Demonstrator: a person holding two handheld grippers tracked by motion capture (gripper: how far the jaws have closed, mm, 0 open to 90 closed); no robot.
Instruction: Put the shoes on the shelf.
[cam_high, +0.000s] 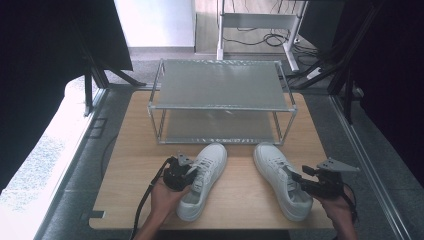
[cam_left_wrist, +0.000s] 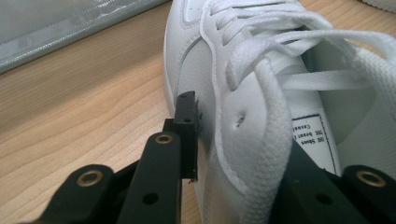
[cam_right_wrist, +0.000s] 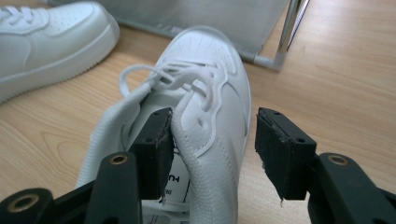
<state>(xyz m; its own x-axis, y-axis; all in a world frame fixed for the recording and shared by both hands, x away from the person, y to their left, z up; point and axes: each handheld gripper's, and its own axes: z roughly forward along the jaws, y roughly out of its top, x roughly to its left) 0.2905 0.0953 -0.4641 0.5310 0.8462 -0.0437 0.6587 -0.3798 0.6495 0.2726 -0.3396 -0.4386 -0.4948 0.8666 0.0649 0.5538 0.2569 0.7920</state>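
From above, two white leather lace-up sneakers lie on the wooden table (cam_high: 135, 150) before a two-tier metal rack (cam_high: 220, 100), toes toward it, ready for shelving.

The left gripper (cam_left_wrist: 233, 140) clamps the left sneaker (cam_left_wrist: 261, 93) by its collar wall, long axis running away.

The right gripper (cam_right_wrist: 212, 149) straddles the right sneaker (cam_right_wrist: 205, 93) collar, outer jaw clear.

– What colours am I seeing here?
– Both shoes, the left shoe (cam_high: 202, 180) and the right shoe (cam_high: 281, 179), are plain white, laces included. I see pale wood grain on the table (cam_high: 135, 165), a silver-grey rack (cam_high: 220, 85), and black grippers.
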